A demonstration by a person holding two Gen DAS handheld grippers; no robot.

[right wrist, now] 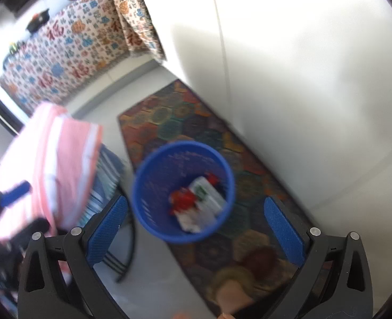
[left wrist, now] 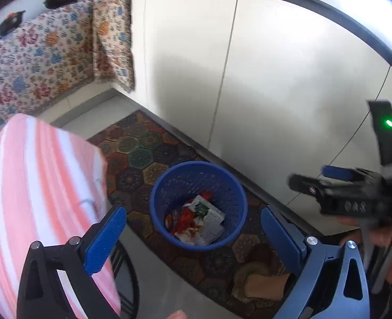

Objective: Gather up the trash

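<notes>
A blue mesh basket (left wrist: 173, 186) stands on the rug below both grippers. Inside it lies trash (left wrist: 196, 218): red and white wrappers and a white carton. My left gripper (left wrist: 193, 236) hangs above the basket, open, with nothing between its blue pads (left wrist: 105, 239). In the right wrist view the same basket (right wrist: 156, 186) holds the trash (right wrist: 198, 202), blurred. My right gripper (right wrist: 196, 231) is over it, open and empty too. The right gripper's black body (left wrist: 355, 199) shows at the right edge of the left wrist view.
A patterned rug (left wrist: 142, 148) runs along white cabinet doors (left wrist: 275, 79). A table under a pink striped cloth (left wrist: 36, 186) stands close on the left, with black metal legs. A person's slippered foot (left wrist: 265, 281) rests on the rug. A floral-covered counter (left wrist: 36, 61) with pans is at the back.
</notes>
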